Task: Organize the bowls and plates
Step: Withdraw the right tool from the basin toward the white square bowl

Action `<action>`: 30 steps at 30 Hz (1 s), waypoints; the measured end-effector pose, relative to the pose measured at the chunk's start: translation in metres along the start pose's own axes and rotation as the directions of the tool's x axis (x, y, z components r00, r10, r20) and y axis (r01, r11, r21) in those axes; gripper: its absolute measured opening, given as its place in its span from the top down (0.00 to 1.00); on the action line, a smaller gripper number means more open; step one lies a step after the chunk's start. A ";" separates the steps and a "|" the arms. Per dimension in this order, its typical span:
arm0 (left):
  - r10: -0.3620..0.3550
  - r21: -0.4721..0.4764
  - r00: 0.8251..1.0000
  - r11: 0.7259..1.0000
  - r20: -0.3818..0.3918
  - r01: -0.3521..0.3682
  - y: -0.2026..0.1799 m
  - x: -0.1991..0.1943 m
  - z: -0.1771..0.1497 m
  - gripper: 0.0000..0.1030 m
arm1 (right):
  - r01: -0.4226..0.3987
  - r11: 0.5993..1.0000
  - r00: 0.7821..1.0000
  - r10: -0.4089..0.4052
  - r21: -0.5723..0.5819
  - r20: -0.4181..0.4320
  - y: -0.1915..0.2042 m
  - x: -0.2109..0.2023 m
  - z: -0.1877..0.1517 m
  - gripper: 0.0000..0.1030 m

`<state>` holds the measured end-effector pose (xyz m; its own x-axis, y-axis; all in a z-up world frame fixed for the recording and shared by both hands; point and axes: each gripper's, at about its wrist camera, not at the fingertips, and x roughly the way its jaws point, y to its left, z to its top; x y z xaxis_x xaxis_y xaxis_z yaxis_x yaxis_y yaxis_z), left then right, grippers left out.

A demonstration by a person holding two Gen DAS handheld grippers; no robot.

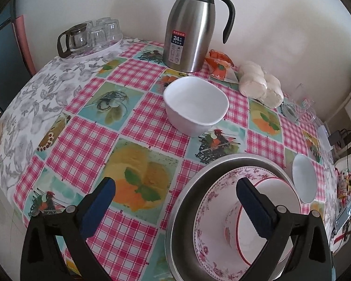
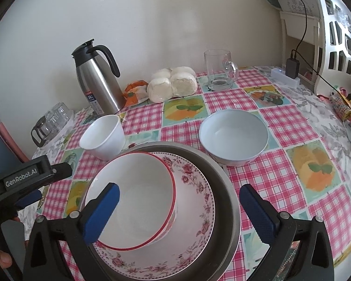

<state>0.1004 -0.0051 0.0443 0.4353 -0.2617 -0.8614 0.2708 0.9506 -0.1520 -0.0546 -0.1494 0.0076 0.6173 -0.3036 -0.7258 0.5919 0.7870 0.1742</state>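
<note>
The steel pan (image 2: 224, 187) on the checked worktop (image 2: 292, 126) serves as the landmark, since it is where the stack is being built. Far left of it, on a white tray (image 1: 110, 46), sit upturned glasses and a small glass pot, parked out of the way. Nearer, just behind the pan's left rim, stands the small white bowl (image 2: 103, 137), upright and apart from the pan, seemingly waiting its turn. Behind that is the steel jug (image 2: 98, 82), well clear of the pan.

Inside the pan lies the floral plate (image 2: 199, 187), and on it the red-rimmed bowl (image 2: 133, 199), nested largest to smallest so the pile sits stable. The left tongs (image 1: 175, 208) are spread wide with nothing between them, one finger over the red-rimmed bowl. The right tongs (image 2: 179, 210) are likewise spread and empty, straddling the stack.

Just right of the pan's far rim rests the pale blue bowl (image 2: 234, 135), loose on the cloth, probably next to go in.
</note>
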 end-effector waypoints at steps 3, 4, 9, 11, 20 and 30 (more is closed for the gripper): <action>0.000 -0.001 1.000 1.000 -0.017 0.000 0.001 0.002 0.000 0.00 | -0.004 1.000 1.000 0.004 -0.002 0.004 0.001 -0.002 0.001 0.00; 0.000 -0.003 1.000 1.000 -0.022 0.000 0.001 0.002 0.000 0.00 | -0.006 1.000 1.000 0.006 0.001 0.005 0.002 -0.002 0.001 0.00; -0.012 -0.015 1.000 1.000 -0.025 0.011 0.006 0.002 0.001 0.00 | -0.013 1.000 0.999 0.013 0.018 0.034 0.002 -0.010 0.004 0.00; -0.007 -0.017 1.000 1.000 -0.017 0.007 0.008 0.000 0.002 0.00 | -0.018 0.999 0.998 0.016 0.034 0.058 0.002 -0.016 0.005 0.00; -0.013 -0.041 1.000 0.999 -0.003 0.013 0.020 -0.002 0.008 0.00 | 0.066 0.995 0.993 -0.073 0.070 0.090 0.004 -0.027 0.006 0.00; -0.042 -0.079 0.999 0.996 0.029 0.045 0.039 -0.003 0.025 0.00 | 0.109 0.994 0.991 -0.110 0.021 0.075 0.020 -0.024 0.007 0.00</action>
<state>0.1307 0.0284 0.0529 0.4477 -0.3065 -0.8400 0.2217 0.9481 -0.2278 -0.0543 -0.1303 0.0331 0.5855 -0.4284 -0.6883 0.6667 0.7374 0.1081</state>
